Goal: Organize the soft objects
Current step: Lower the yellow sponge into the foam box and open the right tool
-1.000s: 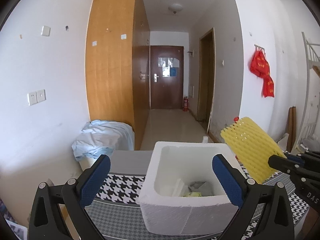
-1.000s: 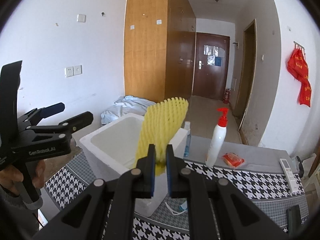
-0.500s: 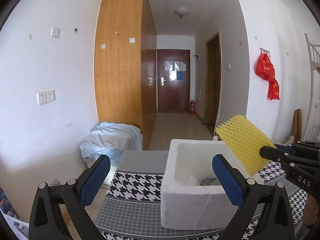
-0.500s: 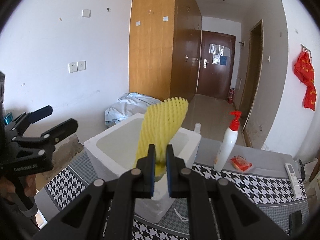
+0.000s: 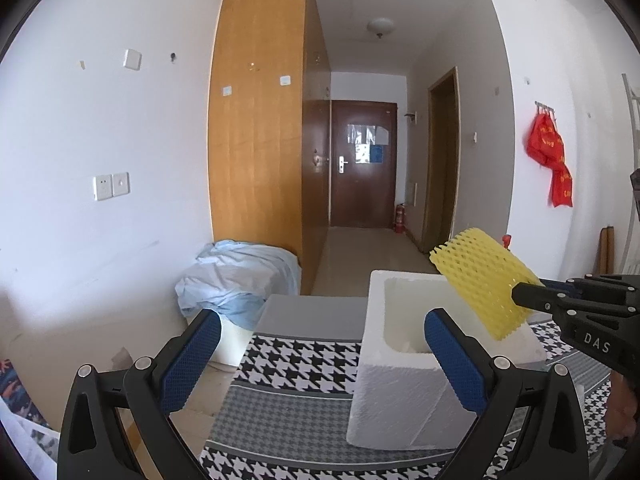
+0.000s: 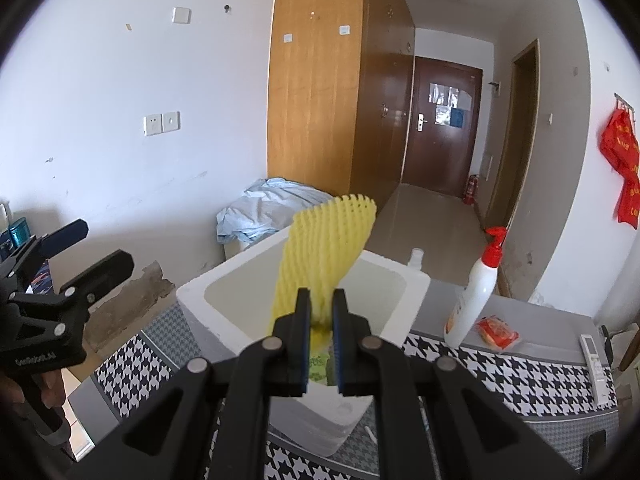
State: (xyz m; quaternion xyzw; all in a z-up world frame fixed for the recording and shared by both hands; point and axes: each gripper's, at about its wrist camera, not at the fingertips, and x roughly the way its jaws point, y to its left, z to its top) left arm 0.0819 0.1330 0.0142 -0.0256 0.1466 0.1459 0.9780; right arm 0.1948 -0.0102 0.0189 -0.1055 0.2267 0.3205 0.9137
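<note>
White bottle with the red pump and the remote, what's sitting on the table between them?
A small red packet lies between the white pump bottle and the remote, close to the bottle's foot. The right wrist view shows it.

White walls [image 5: 100, 240] carry paired switch plates [image 5: 111, 185]. A tall light-wood wardrobe [image 5: 256, 152] flanks a corridor with a beige floor [image 5: 360, 256], ending at a dark brown door [image 5: 362, 168]; a red fire extinguisher [image 5: 399, 218] stands beside it. A dome ceiling lamp [image 5: 380, 26] hangs above. Red bags [image 5: 554, 160] hang on the right wall. Crumpled pale-blue cloth [image 5: 236, 276] lies by the wardrobe.
</note>
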